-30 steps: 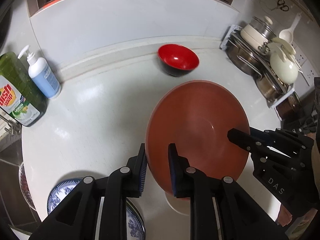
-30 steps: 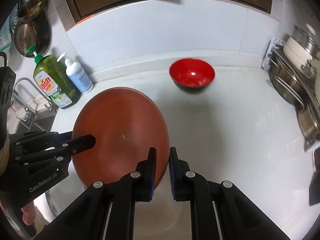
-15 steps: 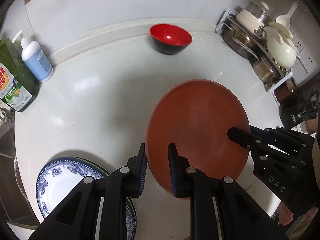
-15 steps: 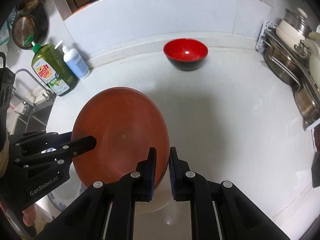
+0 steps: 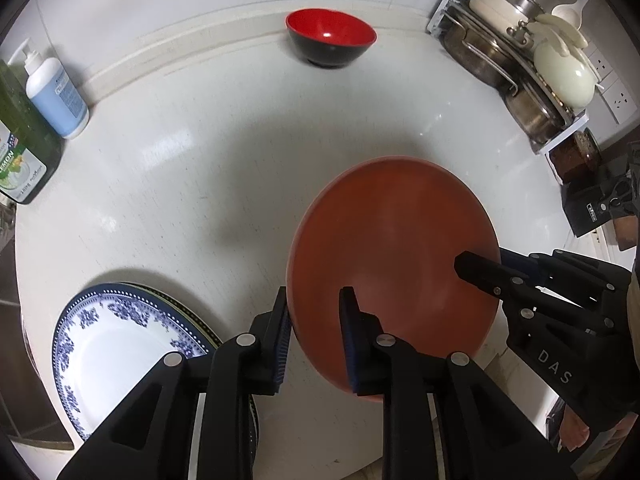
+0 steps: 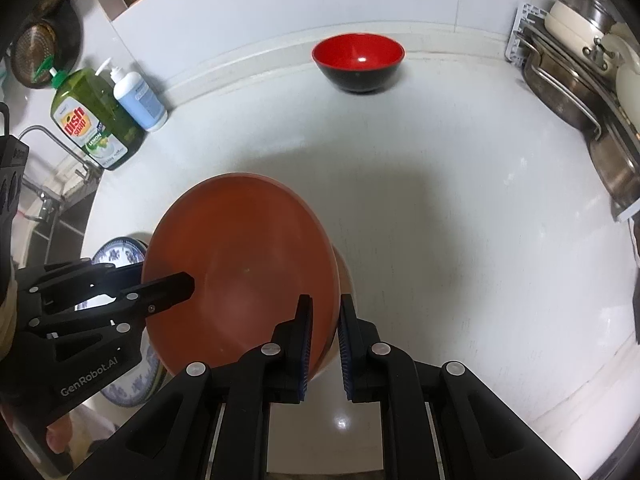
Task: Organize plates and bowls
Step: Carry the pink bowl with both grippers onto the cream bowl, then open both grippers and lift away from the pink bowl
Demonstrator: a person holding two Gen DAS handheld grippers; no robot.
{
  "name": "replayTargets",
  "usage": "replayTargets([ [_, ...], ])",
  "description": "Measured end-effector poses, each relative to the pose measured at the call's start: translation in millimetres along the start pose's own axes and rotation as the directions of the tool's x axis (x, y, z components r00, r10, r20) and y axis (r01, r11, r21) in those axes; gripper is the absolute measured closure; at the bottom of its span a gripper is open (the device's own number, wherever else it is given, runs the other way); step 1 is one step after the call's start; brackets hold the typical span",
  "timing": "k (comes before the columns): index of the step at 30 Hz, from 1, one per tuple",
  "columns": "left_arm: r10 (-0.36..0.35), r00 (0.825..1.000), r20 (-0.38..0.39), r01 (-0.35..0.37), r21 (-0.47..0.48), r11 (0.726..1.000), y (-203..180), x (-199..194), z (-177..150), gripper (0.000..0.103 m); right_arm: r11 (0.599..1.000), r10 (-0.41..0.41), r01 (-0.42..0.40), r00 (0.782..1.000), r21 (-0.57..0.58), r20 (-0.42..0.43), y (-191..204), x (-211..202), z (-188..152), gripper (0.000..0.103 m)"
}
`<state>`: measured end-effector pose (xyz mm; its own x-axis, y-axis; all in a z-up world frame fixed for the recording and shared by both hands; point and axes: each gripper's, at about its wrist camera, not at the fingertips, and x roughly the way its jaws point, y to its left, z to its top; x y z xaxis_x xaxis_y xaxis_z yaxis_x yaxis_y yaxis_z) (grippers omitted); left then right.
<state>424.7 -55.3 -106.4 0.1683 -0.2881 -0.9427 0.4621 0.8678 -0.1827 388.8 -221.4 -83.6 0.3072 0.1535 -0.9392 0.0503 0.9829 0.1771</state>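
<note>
Reading "dish soap" and "LEMON", the green bottle (image 6: pixel 94 118) stands far left beside a blue pump bottle (image 6: pixel 140 100) on the white counter (image 6: pixel 440 240). Left gripper (image 5: pixel 314 334), marked "GenRobot.AI", jaws opening around the brown plate (image 5: pixel 394 256) rim; right gripper (image 6: pixel 323 342), marked "DAS", clamps its opposite rim above the counter.

A home kitchen, seen at the white desk beside the sink.

A green dish soap bottle (image 6: pixel 94 120) and a pump bottle (image 6: pixel 140 100) stand at the upper left by a tap (image 6: pixel 56 148). A rack of steel pots and lidded pans (image 5: pixel 516 64) fills the upper right, and a strainer (image 6: pixel 34 54) hangs on the wall at far left. A red bowl (image 6: pixel 358 62) and a blue-patterned plate (image 5: pixel 116 344) sit on the desk (image 6: pixel 460 220).
</note>
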Motion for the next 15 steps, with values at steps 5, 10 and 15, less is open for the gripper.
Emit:
replayTargets([
  [5, 0.001, 1.0, -0.018, -0.001, -0.005, 1.0, -1, 6, -1, 0.08, 1.0, 0.006, -0.006, 1.0, 0.006, -0.019, -2, 6, -4, 0.089],
  [10, -0.003, 0.999, -0.033, 0.003, -0.014, 1.0, 0, 14, -2, 0.08, 1.0, 0.011, -0.01, 0.999, 0.012, -0.034, -5, 13, -5, 0.089],
  [15, 0.002, 0.999, -0.041, -0.003, -0.018, 1.0, -1, 17, -1, 0.08, 1.0, 0.009, -0.009, 0.999, 0.01, -0.046, -7, 18, -5, 0.089],
])
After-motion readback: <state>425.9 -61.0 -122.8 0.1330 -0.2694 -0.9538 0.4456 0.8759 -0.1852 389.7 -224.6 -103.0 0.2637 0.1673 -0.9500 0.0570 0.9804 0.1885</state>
